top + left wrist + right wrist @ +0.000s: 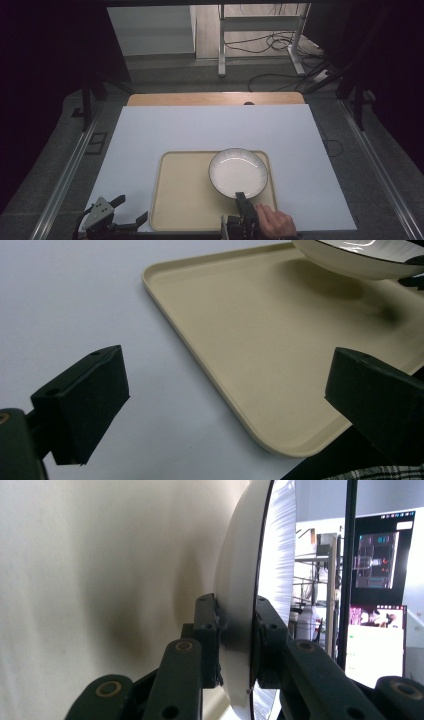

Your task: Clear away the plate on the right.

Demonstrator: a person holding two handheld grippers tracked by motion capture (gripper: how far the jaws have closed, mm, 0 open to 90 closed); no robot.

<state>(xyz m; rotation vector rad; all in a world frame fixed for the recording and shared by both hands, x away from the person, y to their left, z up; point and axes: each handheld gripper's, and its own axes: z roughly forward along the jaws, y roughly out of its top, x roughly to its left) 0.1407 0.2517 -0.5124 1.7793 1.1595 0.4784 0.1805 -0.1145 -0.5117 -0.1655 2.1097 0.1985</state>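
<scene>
Right claw (pixel 243 199) clamps near rim of white bowl (pixel 238 172), held above beige tray (pixel 182 192). Left claw (pixel 131 210) gapes empty, beside tray's near-left corner on white-covered bench (pixel 150 130).

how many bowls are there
1. The bowl is over the right part of the tray, its near rim clamped in the right gripper. It casts a shadow on the tray, so it looks lifted. None seems hidden.

White ribbed bowl (pixel 238 172) with dark rim, over beige tray (pixel 182 200)
</scene>
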